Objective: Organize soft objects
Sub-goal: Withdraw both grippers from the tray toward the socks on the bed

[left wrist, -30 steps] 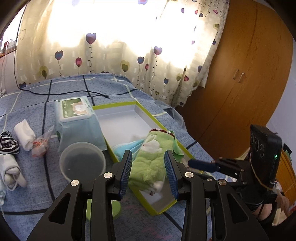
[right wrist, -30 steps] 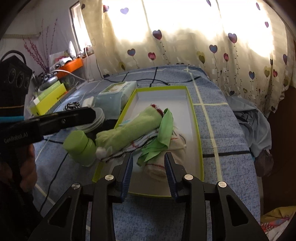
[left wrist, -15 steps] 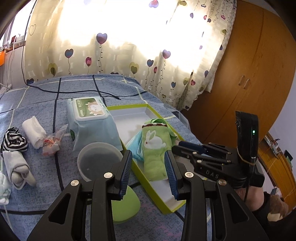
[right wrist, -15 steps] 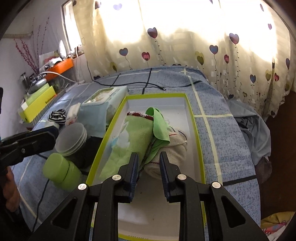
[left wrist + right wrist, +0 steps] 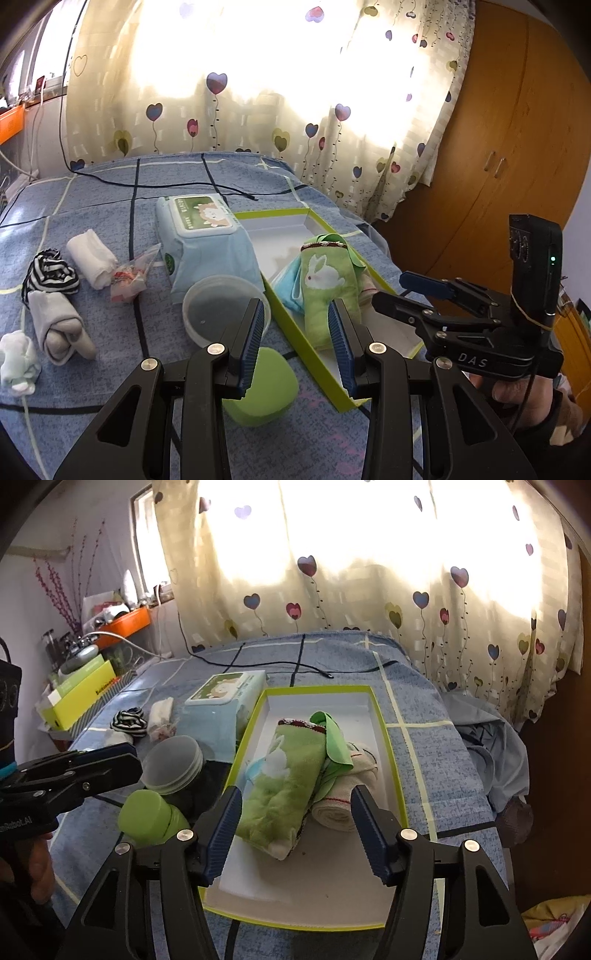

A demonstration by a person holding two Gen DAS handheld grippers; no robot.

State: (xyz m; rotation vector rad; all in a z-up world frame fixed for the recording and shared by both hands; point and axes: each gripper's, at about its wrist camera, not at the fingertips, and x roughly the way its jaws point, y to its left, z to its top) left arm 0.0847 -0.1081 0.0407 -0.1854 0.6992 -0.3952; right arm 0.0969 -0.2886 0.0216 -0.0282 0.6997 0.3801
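Green towel [image 5: 286, 786] lies in the tray [image 5: 391, 760], long axis running near to far, straight ahead between the wide-open, empty jaws of the right gripper [image 5: 295, 829]. Left gripper [image 5: 295, 343] also open and empty, off to the tray's left. Rolled socks [image 5: 61, 325] wait on the bed [image 5: 110, 206], seemingly nearer the left gripper.
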